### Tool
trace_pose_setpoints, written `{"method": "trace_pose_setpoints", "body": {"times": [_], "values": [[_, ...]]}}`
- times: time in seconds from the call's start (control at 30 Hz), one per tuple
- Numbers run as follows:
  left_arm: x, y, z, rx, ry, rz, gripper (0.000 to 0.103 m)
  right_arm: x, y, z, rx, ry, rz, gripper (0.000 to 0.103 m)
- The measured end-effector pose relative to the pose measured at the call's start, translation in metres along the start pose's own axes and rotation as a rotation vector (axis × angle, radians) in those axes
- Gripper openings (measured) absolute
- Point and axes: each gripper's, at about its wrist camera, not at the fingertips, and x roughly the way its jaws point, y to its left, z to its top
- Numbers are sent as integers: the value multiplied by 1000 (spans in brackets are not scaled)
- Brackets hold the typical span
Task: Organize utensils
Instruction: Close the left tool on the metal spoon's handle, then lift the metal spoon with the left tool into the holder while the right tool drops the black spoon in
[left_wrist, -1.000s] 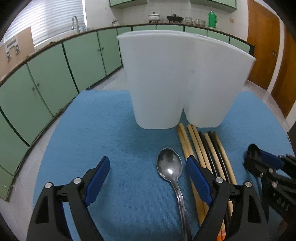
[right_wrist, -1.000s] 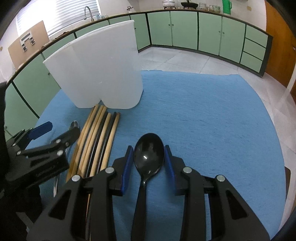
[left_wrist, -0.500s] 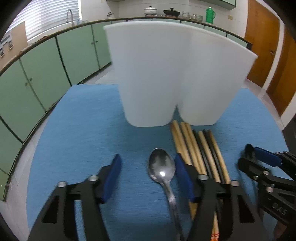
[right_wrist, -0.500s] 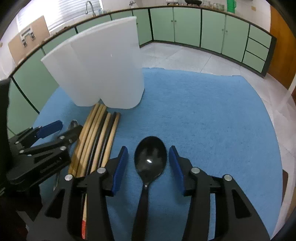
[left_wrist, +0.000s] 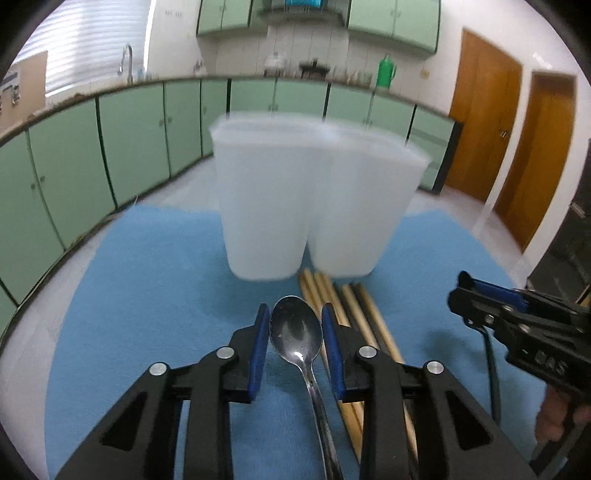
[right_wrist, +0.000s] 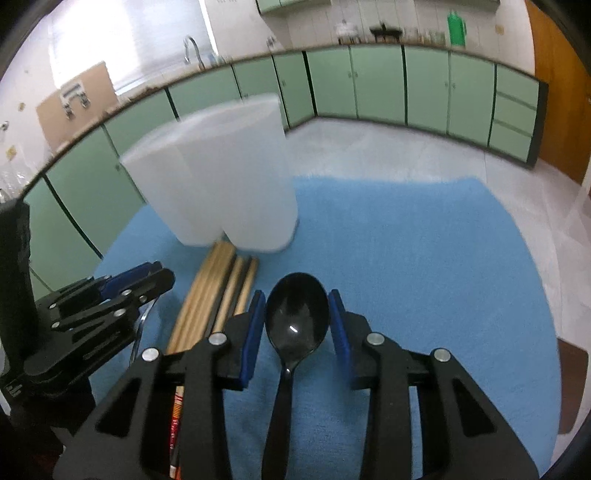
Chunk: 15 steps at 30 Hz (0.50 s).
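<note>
My left gripper is closing, and its blue pads touch both sides of the metal spoon's bowl, just above the blue mat. My right gripper is closing too, pads against the bowl of a black spoon. A white two-compartment holder stands upright ahead of both, blurred. Several wooden and black chopsticks lie in a bundle between the grippers, tips at the holder's base. Each gripper shows in the other's view: right gripper, left gripper.
The blue mat covers a round table, whose edge curves close on the left and right. Green cabinets line the far walls and wooden doors stand at the right. A person's fingers hold the right gripper's handle.
The left jaws narrowed from wide open onto the metal spoon. The right jaws widened slightly, then closed back on the black spoon. Both views rose and tilted up, so more of the room shows.
</note>
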Motion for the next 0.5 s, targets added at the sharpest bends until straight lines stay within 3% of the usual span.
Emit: {"method": "trace_pose_setpoints", "body": {"times": [0.23,0.5], "values": [[-50,2,-5,21,-189,-20,28,-26,6,5,-37,-125,47,33],[-68,0,5,11,-293,-36,28,-46,11,19,-40,-240,105,33]]}}
